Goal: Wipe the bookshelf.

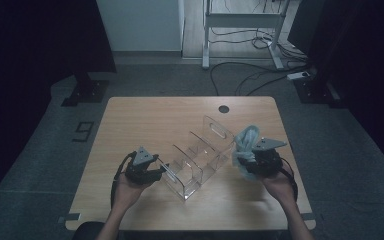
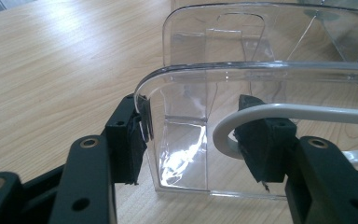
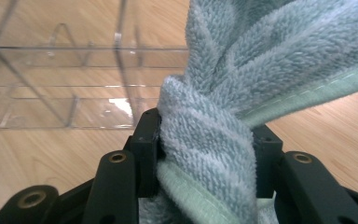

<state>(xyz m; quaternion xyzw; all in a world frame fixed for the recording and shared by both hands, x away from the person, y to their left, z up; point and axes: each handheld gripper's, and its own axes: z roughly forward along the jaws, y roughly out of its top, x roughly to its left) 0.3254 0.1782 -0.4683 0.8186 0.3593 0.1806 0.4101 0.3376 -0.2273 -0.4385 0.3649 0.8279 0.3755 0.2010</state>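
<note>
A clear acrylic organizer point(image 1: 200, 155) with several compartments lies slantwise on the wooden table point(image 1: 145, 120). My left gripper point(image 1: 161, 172) is at its near left end. In the left gripper view the jaws point(image 2: 198, 135) straddle the organizer's end wall point(image 2: 261, 42), one pad pressed against its rounded corner and the other seen through the plastic. My right gripper point(image 1: 247, 164) hovers beside the organizer's right end, shut on a bunched light blue-green towel point(image 1: 245, 140). In the right gripper view the towel point(image 3: 261, 60) bulges up between the jaws point(image 3: 205, 135), with the organizer point(image 3: 60, 84) behind it to the left.
A round cable hole point(image 1: 223, 108) sits near the table's far edge. My left gripper's white cable point(image 2: 307, 112) loops across in front of its right jaw. Beyond the table are a desk frame point(image 1: 240, 20) and floor cables point(image 1: 250, 75).
</note>
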